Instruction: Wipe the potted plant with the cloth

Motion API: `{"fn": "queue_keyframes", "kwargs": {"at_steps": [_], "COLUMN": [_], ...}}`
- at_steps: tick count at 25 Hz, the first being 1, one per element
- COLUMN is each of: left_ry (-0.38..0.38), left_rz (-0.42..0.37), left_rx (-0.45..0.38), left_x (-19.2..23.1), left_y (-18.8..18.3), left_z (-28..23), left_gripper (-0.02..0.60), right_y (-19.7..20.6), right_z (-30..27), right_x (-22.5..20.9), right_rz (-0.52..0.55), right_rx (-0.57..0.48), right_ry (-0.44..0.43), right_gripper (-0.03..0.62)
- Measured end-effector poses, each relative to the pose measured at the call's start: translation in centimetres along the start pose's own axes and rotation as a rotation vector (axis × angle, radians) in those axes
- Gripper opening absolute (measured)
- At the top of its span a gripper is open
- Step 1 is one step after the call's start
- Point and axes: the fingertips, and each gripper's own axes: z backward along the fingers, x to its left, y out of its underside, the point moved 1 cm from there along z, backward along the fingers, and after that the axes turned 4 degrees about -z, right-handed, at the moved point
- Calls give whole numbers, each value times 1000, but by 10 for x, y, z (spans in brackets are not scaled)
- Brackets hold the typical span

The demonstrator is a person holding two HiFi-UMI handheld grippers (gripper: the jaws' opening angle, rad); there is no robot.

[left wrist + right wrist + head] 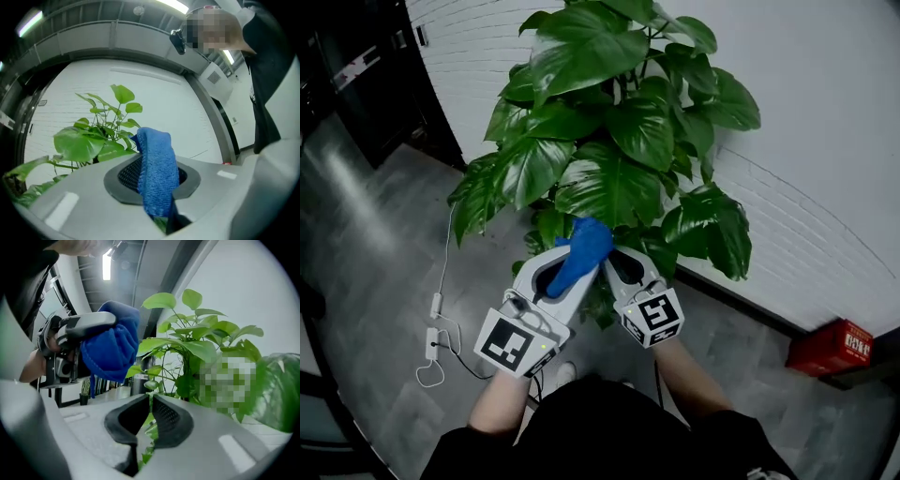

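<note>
The potted plant [609, 141] with broad green leaves stands against the wall; its pot is hidden under the foliage. My left gripper [579, 259] is shut on a blue cloth [589, 239], holding it against the lower leaves. In the left gripper view the cloth [157, 173] hangs over the jaws with the plant [84, 143] beyond. My right gripper [626, 259] sits just right of the cloth. In the right gripper view its jaws [151, 401] are pinched on a small leaf [151, 385], with the cloth [112, 350] up to the left.
A white brick wall [825, 187] runs behind the plant. A red box [830, 349] sits on the floor at the right. A white cable with an adapter [433, 342] lies on the grey floor at the left. A dark doorway [356, 75] is at the far left.
</note>
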Motion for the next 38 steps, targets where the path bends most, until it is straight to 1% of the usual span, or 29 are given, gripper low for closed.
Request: {"fn": "queue_keyframes", "kwargs": {"at_steps": [3,6,7,8,10,11,13,15,17,21,23,25,27,30,31,32,35,38], "left_ry": [-21,-19,-20,-25,-49,-66,-81,-45,8,94,143,180,196,206,210,217,240,236], "left_rz": [-69,-168,-199,-227,-278,-307,-358,-397,-458,-627,-679,-688,-703,-767,-777,-771,-703,-659], "left_rx": [-25,-97,-103,-82,22,56,89,183,283,441,483,482,471,469,464,453,412,408], "left_x": [25,49,59,70,100,117,150,171,178,172,164,156,153,145,140,136,123,119], "left_y": [-30,-83,-99,-110,-118,-121,-122,-106,-86,-46,-31,-23,-20,-13,-11,-11,-9,-3], "left_z": [7,6,5,5,2,-2,-18,-34,-48,-65,-65,-61,-59,-59,-57,-55,-45,-40], "left_gripper": [87,87,87,87,87,87,87,87,87,87,87,87,87,87,87,87,87,87], "right_y": [-7,-12,-14,-16,-17,-18,-20,-25,-34,-63,-75,-83,-88,-90,-90,-90,-88,-86], "right_z": [-21,-42,-48,-53,-67,-76,-97,-120,-138,-157,-159,-157,-155,-147,-144,-143,-140,-139], "right_x": [-3,-11,-12,-12,-8,-4,7,20,27,30,31,33,34,35,36,37,39,39], "right_rz": [16,23,18,10,-6,-12,-7,9,9,1,7,17,38,102,127,149,177,181], "right_rx": [-7,-13,-21,-30,-46,-52,-61,-73,-93,-156,-189,-214,-228,-220,-213,-206,-198,-192], "right_ry": [20,52,57,60,67,72,72,76,94,114,120,127,130,130,127,124,115,105], "right_gripper": [15,15,15,15,15,15,15,15,15,15,15,15,15,15,15,15,15,15]}}
